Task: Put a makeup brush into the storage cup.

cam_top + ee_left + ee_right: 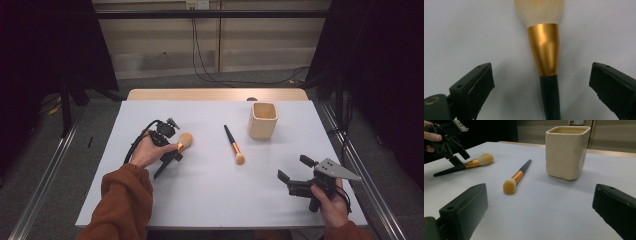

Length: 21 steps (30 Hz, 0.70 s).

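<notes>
A large makeup brush [184,142] with pale bristles, a gold ferrule [544,48] and a black handle lies on the white table [210,195] at the left. My left gripper [171,150] is lowered over it, open, with one jaw on each side of the handle and not touching it [541,68]. A smaller brush [233,145] with an orange-tan head lies in the middle [517,177]. A cream square cup [263,120] stands upright at the back right [566,152]. My right gripper [295,168] is held open near the front right with nothing between its jaws [540,188].
The table's wooden strip [215,94] runs along the far edge. Metal rails [45,175] flank the table on the floor, and cables [220,75] trail behind. In the right gripper view the left gripper [449,145] and the large brush [477,161] sit at the far left.
</notes>
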### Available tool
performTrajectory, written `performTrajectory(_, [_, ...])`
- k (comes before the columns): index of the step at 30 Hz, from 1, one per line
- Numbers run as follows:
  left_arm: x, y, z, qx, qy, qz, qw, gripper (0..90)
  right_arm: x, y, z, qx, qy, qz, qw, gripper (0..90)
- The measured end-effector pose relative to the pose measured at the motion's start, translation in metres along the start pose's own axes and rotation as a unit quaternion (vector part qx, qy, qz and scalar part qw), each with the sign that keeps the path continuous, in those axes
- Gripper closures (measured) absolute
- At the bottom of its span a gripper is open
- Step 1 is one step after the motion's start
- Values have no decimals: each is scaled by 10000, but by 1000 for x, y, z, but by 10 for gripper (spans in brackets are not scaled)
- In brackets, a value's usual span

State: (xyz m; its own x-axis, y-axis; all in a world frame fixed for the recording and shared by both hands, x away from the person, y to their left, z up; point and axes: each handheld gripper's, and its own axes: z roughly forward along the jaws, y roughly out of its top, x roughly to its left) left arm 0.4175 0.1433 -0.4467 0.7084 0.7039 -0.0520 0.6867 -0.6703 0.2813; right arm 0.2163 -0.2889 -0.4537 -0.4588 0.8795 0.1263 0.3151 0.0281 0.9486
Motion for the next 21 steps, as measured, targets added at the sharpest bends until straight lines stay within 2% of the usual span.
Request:
performTrajectory(1, [-1,0,1,59,61,-15,10000,54,0,0,0,7,-2,6,10000,0])
performTrajectory(3, [-3,1,3,132,-61,15,9999,51,0,0,0,15,-4,2,10000,0])
performTrajectory(6, [-4,2,8,350,-65,8,9994,52,0,-1,1,59,-11,27,10000,0])
performTrajectory(10, [-3,3,12,435,6,-68,9990,52,0,-1,0,50,-7,2,10000,0])
performTrajectory(13, [-6,6,14,583,131,126,9981,67,0,-1,1,58,-13,9,10000,0])
performTrajectory(17, [-5,10,14,684,197,-87,9974,96,0,-1,1,53,7,-6,10000,0])
performTrajectory(21, [-5,13,12,718,210,-85,9972,156,1,0,1,44,8,-11,10000,0])
